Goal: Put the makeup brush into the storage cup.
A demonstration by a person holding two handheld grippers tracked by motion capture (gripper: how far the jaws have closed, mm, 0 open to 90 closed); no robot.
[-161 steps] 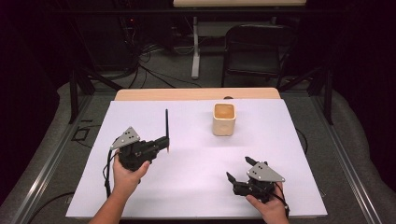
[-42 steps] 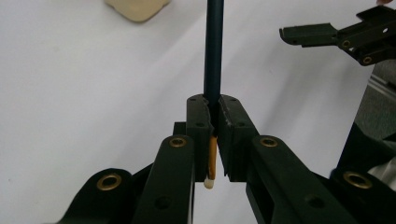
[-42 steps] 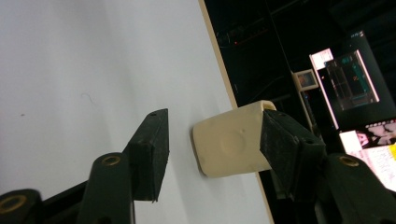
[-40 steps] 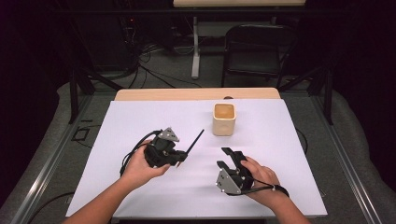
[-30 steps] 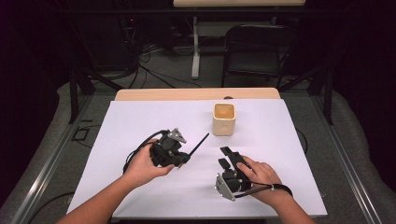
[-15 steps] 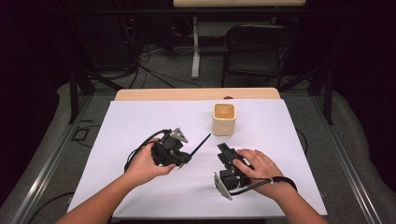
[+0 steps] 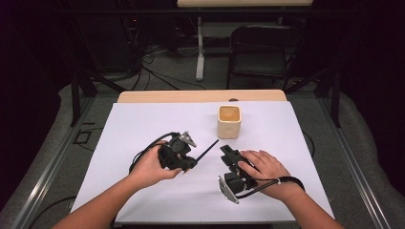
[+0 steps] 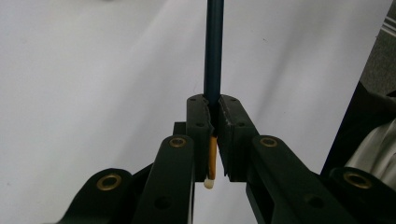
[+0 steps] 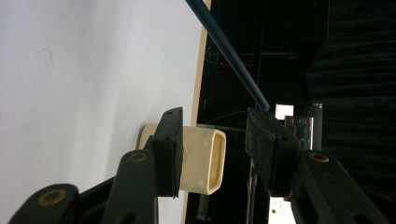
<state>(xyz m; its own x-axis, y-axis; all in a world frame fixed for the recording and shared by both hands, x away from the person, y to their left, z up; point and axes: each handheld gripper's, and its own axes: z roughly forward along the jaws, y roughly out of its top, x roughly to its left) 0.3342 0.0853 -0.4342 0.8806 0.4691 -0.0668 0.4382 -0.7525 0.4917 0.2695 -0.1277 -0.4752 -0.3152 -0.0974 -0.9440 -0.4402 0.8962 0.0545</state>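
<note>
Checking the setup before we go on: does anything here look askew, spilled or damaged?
Nothing stands out. The left gripper is shut on the dark pencil, its eraser end poking out behind the jaws. The cream cup stands upright on the white table cover. The right gripper is open.

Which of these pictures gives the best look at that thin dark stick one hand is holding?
The left gripper view: the stick is close up, clamped between that gripper's fingers, its orange, white-tipped end visible. The high view shows it whole but tiny; the right gripper view catches its free end.
</note>
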